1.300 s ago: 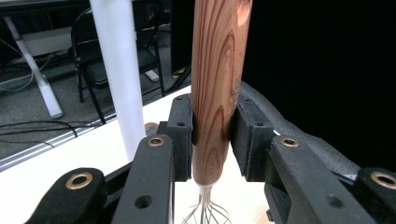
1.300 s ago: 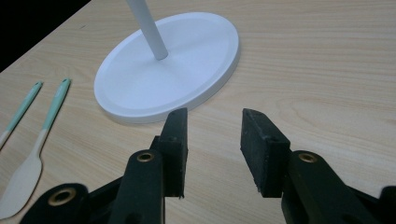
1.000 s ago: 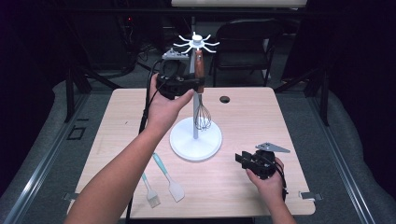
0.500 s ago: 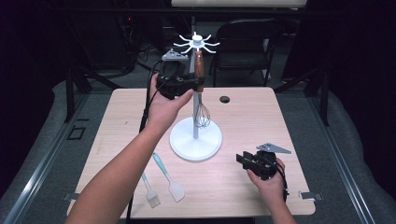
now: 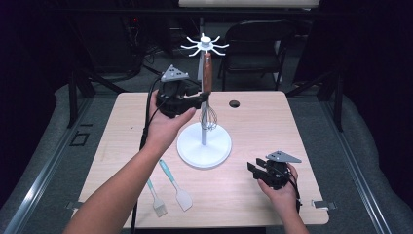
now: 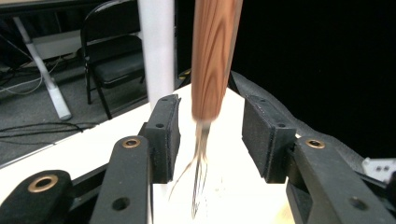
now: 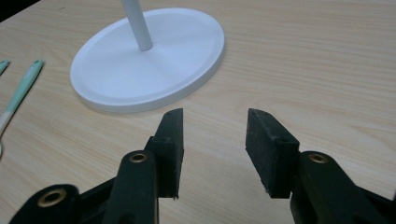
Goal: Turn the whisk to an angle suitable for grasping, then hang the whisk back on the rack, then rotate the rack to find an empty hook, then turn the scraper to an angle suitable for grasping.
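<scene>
Whisk (image 5: 208, 92) hangs upright from the white rack (image 5: 203, 146) at mid-table, wooden handle up, wires down. Left gripper (image 5: 195, 100) has just been opening, pads clear either side of the handle. Right gripper (image 5: 254, 168), empty, stands parted low above the table (image 5: 272, 117).

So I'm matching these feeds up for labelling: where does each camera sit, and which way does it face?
High view: fixed above the person's side, facing forward and down on the table; both forearms enter from below.
Left gripper view: rides the left hand-held gripper, looking along its open jaws at the whisk hanging between them, untouched.
Right gripper view: rides the right hand-held gripper, low over the table, facing the white stand.
Shared: high and right views both show the stand's base and teal utensils.
</scene>
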A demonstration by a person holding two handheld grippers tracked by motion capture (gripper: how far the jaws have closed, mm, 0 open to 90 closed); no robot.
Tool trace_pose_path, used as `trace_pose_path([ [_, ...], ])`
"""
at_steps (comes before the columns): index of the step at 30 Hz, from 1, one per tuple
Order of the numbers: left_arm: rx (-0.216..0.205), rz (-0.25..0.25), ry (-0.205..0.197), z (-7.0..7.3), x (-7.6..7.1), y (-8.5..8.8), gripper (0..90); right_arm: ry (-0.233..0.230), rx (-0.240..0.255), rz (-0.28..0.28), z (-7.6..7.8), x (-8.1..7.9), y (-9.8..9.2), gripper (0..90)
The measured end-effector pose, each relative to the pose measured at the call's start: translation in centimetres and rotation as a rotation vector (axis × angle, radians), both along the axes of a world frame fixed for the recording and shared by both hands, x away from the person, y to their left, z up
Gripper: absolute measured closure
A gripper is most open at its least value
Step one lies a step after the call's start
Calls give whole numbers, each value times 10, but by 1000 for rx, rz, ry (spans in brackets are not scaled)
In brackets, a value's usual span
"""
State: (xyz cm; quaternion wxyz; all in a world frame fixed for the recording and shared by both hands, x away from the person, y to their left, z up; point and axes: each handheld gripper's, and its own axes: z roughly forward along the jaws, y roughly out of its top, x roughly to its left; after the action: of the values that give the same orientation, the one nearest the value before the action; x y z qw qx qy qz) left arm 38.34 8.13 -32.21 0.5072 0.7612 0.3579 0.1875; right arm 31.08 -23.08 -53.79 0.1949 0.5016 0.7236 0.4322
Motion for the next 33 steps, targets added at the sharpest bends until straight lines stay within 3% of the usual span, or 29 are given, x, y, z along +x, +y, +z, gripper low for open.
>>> trace_pose_path([
  [4, 17, 13, 4, -11, -4, 11, 558, -7, 23, 2, 2, -1, 0, 563],
  [8, 22, 43, 14, -30, -10, 34, 543, -72, 1, 5, 8, -2, -1, 515],
  [12, 23, 51, 27, -40, -13, 49, 511, -67, 10, 0, 12, -2, 0, 519],
  [13, 22, 64, 24, -48, -16, 60, 508, -56, 6, 1, 13, -2, -1, 544],
  [16, 29, 78, 33, -57, -19, 70, 497, -58, 28, 25, 12, -1, -1, 577],
  [20, 13, 114, 21, -75, -23, 90, 489, -63, -8, 37, 14, 0, 1, 655],
  [22, 4, 132, 36, -86, -25, 100, 487, -47, -32, 56, 18, 1, 0, 716],
  [23, -2, 138, 49, -92, -26, 106, 486, -57, 10, 55, 18, 1, 2, 743],
  [26, -17, 170, 86, -108, -28, 122, 481, -45, 13, 74, 23, 4, 3, 833],
  [30, -42, 208, 119, -132, -35, 142, 482, -45, 15, 83, 27, 6, 5, 882],
  [31, -26, 224, 126, -143, -39, 149, 482, -45, 5, 86, 30, 8, 6, 897],
  [33, -20, 236, 129, -149, -41, 151, 482, -51, 9, 91, 32, 8, 7, 899],
])
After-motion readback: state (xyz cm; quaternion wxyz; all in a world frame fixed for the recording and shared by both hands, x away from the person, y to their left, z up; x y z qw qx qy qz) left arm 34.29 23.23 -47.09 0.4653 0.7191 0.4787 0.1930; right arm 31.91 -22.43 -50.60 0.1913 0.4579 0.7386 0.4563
